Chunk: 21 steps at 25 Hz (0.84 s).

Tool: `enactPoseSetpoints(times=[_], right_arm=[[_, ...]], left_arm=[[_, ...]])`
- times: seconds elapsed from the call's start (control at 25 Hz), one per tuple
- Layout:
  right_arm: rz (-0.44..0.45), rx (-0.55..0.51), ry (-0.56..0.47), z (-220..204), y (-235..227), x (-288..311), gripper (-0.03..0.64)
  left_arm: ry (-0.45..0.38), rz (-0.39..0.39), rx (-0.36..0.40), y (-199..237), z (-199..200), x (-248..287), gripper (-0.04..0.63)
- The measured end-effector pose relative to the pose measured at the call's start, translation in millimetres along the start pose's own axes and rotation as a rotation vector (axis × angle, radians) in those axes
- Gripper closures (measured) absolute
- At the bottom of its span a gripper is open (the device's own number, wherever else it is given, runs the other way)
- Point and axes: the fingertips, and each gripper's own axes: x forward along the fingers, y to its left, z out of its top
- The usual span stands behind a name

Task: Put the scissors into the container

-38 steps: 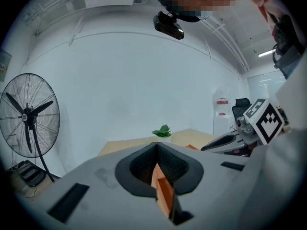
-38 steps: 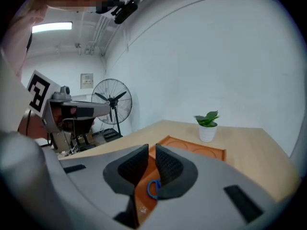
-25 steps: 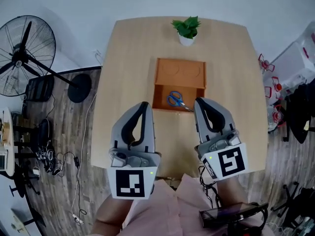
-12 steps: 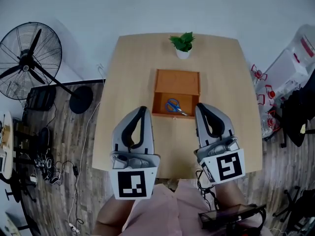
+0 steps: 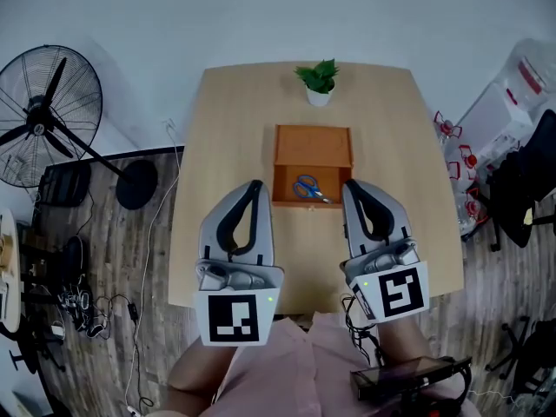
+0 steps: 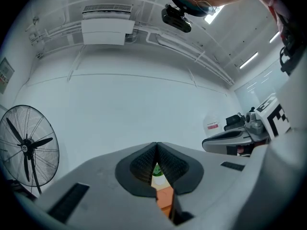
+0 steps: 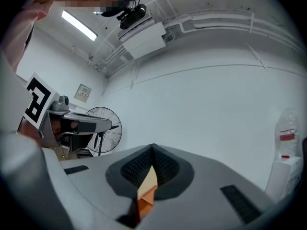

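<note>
Head view, scissors (image 5: 306, 188) inside container (image 5: 313, 148), left claw (image 5: 254, 184) and right claw (image 5: 350, 184) closed, empty, near its front wall.

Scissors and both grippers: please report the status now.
Left gripper shut, empty; right gripper shut, empty. Scissors lie inside orange container. Potted plant beyond it, apart.

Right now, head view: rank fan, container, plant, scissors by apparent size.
1. fan
2. container
3. plant, pot included
4. scissors, only slightly smaller than the plant
</note>
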Motion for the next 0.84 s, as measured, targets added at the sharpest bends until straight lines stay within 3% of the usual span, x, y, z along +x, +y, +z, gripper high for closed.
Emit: enactPoseSetpoints(times=[0.84], right_arm=[[-0.034,-0.032,-0.001,9.7,13.8,10.4,0.617]], left_arm=[[-0.04,-0.033,-0.012,17.1,5.2,-0.3,0.586]])
